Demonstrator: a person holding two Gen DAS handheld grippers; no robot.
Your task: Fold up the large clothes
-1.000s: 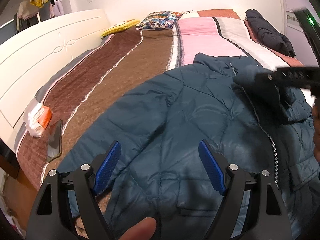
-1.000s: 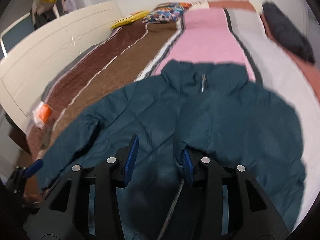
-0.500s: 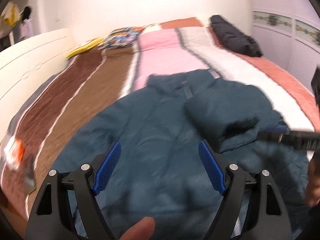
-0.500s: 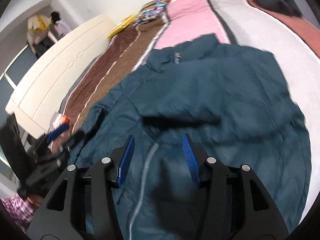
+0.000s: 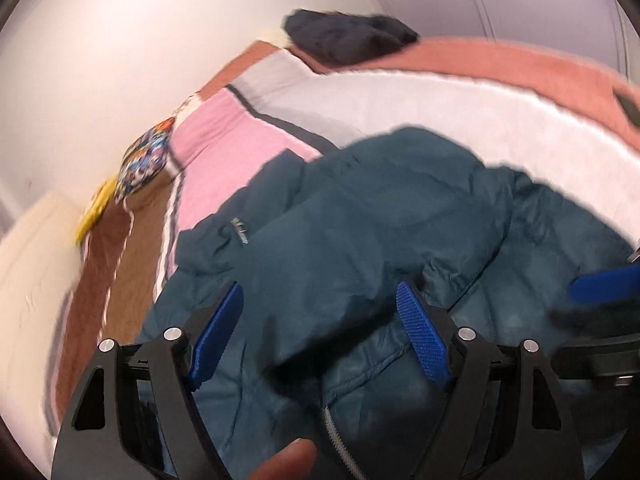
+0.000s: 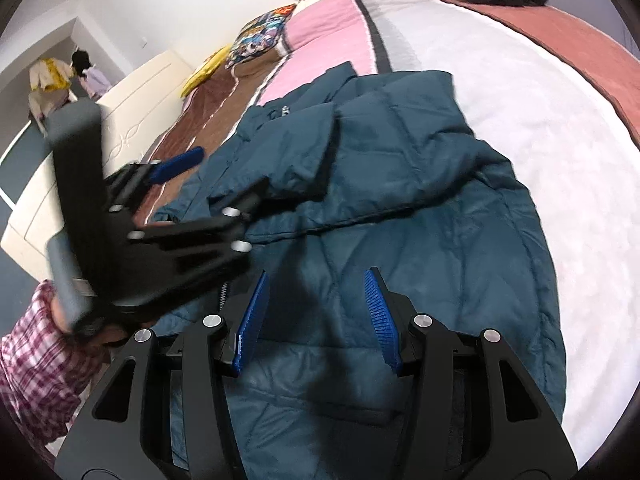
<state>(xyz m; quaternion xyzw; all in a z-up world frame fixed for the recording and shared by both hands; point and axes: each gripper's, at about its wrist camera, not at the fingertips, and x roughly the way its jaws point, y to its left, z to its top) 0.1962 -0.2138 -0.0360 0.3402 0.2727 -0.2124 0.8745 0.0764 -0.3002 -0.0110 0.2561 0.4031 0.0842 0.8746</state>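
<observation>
Teal quilted nylon fills both my views: the jacket (image 6: 400,208) lies on the bed (image 6: 560,128), front up, and its right sleeve (image 6: 360,160) now rests folded across the chest. A second ago that sleeve was up in my right tool; half a second ago it was dropping inward. Now the right tool (image 6: 316,316) hangs above the lower front panel with its blue pads spread and nothing between them, so I read the sleeve as released and the first fold as done.

My left tool (image 5: 320,332) has swung in from the left side of the jacket toward the middle. Its pads are spread wide too, hovering over the fabric near the zipper (image 5: 340,444), gripping nothing. The left view is smeared by motion, so I cannot say whether it touches the cloth.

Collar (image 6: 288,108) points away from me toward the pillows (image 6: 260,40), hem toward me; the long axis runs along the bed's stripes, tilted only by the camera. The left sleeve, by my judgement, still needs folding in, though I cannot see it clearly here.
</observation>
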